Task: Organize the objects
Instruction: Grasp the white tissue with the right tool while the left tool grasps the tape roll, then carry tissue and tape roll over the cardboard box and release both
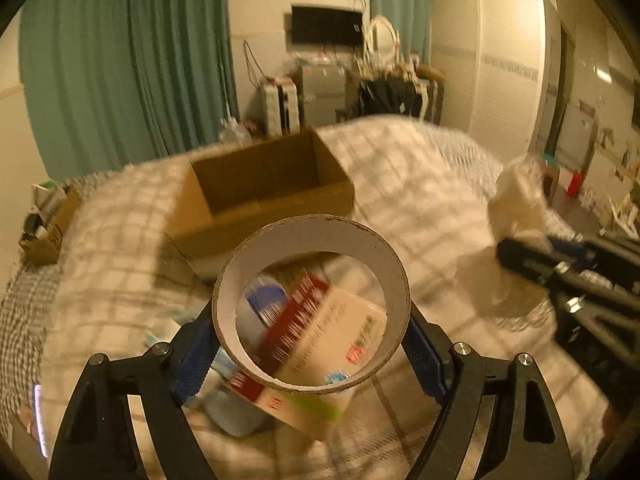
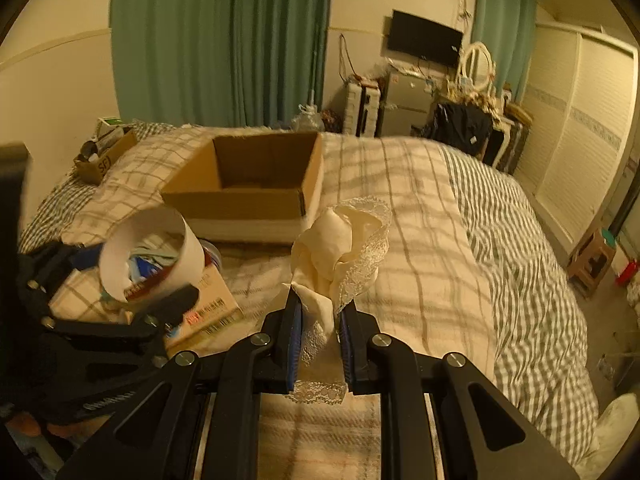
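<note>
My left gripper (image 1: pixel 312 350) is shut on a wide white tape roll (image 1: pixel 280 240), held above the bed; the roll also shows in the right wrist view (image 2: pixel 192 246). Under it lie a red-and-cream carton (image 1: pixel 332 320) and a small pile of other items. My right gripper (image 2: pixel 320 316) is shut on a cream lace-trimmed cloth (image 2: pixel 344 240), bunched upright between the fingers; the cloth also shows at right in the left wrist view (image 1: pixel 516 196). An open, empty cardboard box (image 2: pixel 248 184) sits on the bed beyond both grippers.
The bed has a plaid blanket (image 2: pixel 420 240) and a striped sheet (image 2: pixel 532 280) toward its right edge. A small box of clutter (image 2: pixel 102 152) sits at the far left corner. Green curtains, a TV and a wardrobe line the far walls.
</note>
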`<state>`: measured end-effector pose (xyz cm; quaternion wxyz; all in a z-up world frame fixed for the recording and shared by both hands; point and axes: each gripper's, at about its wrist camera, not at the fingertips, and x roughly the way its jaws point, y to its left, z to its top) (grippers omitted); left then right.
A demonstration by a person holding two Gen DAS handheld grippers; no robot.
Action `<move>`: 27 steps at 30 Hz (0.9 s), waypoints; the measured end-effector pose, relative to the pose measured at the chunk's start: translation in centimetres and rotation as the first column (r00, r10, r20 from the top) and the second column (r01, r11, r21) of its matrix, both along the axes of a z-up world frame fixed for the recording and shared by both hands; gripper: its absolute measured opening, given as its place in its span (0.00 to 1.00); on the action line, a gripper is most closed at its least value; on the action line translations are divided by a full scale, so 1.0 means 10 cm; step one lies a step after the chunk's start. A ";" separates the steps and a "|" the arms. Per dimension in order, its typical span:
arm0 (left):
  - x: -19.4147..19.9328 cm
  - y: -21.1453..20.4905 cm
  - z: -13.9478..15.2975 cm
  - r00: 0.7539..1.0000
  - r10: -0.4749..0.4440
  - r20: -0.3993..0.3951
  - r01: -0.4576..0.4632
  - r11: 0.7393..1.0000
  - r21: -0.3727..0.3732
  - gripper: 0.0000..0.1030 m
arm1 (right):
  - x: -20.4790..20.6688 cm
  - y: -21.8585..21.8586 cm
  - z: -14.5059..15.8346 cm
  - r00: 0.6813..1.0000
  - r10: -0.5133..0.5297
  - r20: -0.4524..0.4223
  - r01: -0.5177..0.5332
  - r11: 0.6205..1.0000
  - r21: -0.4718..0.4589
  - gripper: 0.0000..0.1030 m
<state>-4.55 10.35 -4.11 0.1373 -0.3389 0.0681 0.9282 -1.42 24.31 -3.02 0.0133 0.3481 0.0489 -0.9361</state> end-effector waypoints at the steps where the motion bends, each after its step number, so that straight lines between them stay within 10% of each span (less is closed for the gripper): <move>1: 0.01 -0.06 0.13 0.999 0.010 -0.030 -0.009 1.000 0.008 0.82 | 0.00 -0.04 0.06 1.000 0.011 -0.013 -0.011 1.000 0.005 0.15; 15: -0.79 -0.65 0.95 0.972 0.184 -0.144 -0.171 0.981 0.096 0.82 | -0.88 -0.70 1.06 0.968 0.177 -0.179 -0.170 0.984 0.051 0.15; 27: -1.88 -0.67 0.57 0.967 0.239 -0.090 -0.237 0.971 0.038 0.82 | -2.28 -0.80 0.60 0.987 0.147 -0.067 -0.145 0.989 0.023 0.15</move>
